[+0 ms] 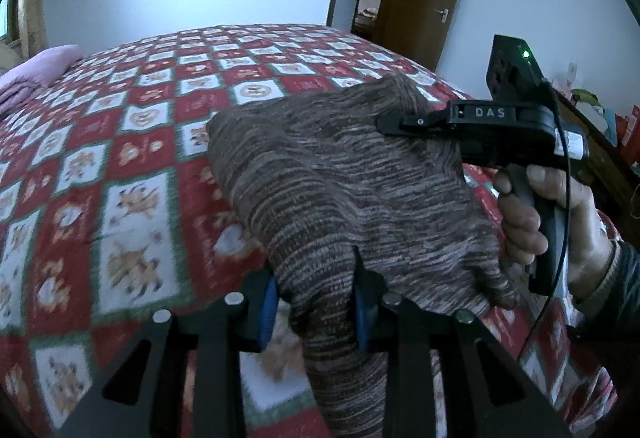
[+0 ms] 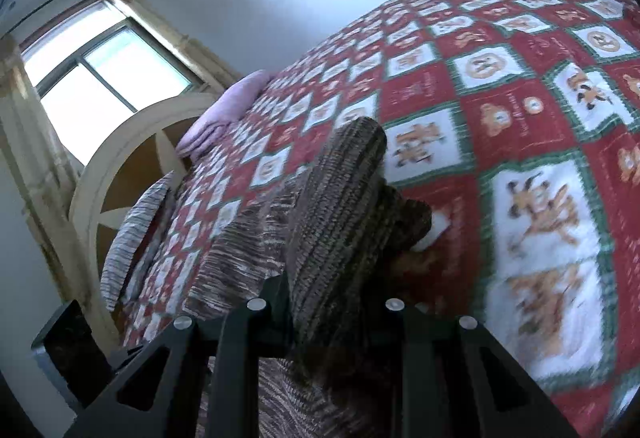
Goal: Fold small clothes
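While both tongs are gripping the brown striped knit garment (image 1: pixel 344 174), the step in hand appears to be the lift-and-carry part of a fold. In the left wrist view the left tongs (image 1: pixel 316 302) are pinching a bunched edge of the knit between narrow blue pads (image 1: pixel 269 302) at about 6 o'clock, and the cloth is draping up and away toward 1 o'clock, where the right tongs (image 1: pixel 386 125) are biting its far edge; a hand (image 1: pixel 560 222) is wrapping that tool's grip at 3 o'clock. In the right wrist view the right tongs (image 2: pixel 324 308) are likewise standing narrow on a thick roll of the garment at 6 o'clock, with the rest trailing toward 8 o'clock. The garment is hanging between the two tools, above the red-and-white patchwork bed (image 1: pixel 120 158); whether its lower part is touching the bedspread I cannot tell.

The next move is probably calling for both held edges to travel together, keeping the knit taut and level, then laying it down squarely before either grip lets go.
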A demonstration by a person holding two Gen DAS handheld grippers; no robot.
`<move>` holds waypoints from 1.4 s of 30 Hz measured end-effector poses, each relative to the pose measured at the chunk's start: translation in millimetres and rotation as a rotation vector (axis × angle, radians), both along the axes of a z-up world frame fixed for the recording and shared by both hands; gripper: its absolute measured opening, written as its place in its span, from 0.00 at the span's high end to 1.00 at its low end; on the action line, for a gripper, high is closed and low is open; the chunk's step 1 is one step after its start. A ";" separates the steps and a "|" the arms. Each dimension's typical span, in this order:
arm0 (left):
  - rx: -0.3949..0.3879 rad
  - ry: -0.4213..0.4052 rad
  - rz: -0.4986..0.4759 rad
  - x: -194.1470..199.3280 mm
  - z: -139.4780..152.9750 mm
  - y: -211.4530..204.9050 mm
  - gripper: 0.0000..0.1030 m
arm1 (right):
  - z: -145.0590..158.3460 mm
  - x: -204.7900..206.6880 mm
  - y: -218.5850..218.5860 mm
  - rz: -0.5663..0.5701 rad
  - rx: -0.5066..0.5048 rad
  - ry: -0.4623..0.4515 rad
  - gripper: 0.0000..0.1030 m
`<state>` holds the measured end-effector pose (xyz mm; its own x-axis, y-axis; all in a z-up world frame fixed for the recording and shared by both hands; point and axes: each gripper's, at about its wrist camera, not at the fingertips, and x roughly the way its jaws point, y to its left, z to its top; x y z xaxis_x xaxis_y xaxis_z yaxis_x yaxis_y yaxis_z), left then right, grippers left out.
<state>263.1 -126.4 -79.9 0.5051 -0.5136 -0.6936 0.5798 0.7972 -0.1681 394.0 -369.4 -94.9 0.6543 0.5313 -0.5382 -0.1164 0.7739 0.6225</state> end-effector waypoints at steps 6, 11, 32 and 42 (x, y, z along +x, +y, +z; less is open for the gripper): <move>-0.008 -0.004 0.039 -19.7 6.1 32.1 0.70 | -0.4 -14.1 39.2 0.052 0.011 0.003 0.77; 0.020 -0.001 0.074 -33.2 7.7 56.0 0.70 | 0.0 -19.3 72.2 0.097 0.026 -0.001 0.77; -0.047 -0.035 0.232 -76.5 18.9 162.5 0.70 | 9.2 -25.2 198.4 0.282 0.056 -0.028 0.77; -0.045 -0.058 0.288 -92.4 23.9 203.4 0.70 | 12.2 -18.9 257.6 0.374 0.053 -0.018 0.77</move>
<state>170.7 77.1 -56.0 0.6727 -0.3732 -0.6389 0.3407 0.9227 -0.1803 375.1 -111.8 -82.7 0.4193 0.7619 -0.4936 -0.3963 0.6428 0.6556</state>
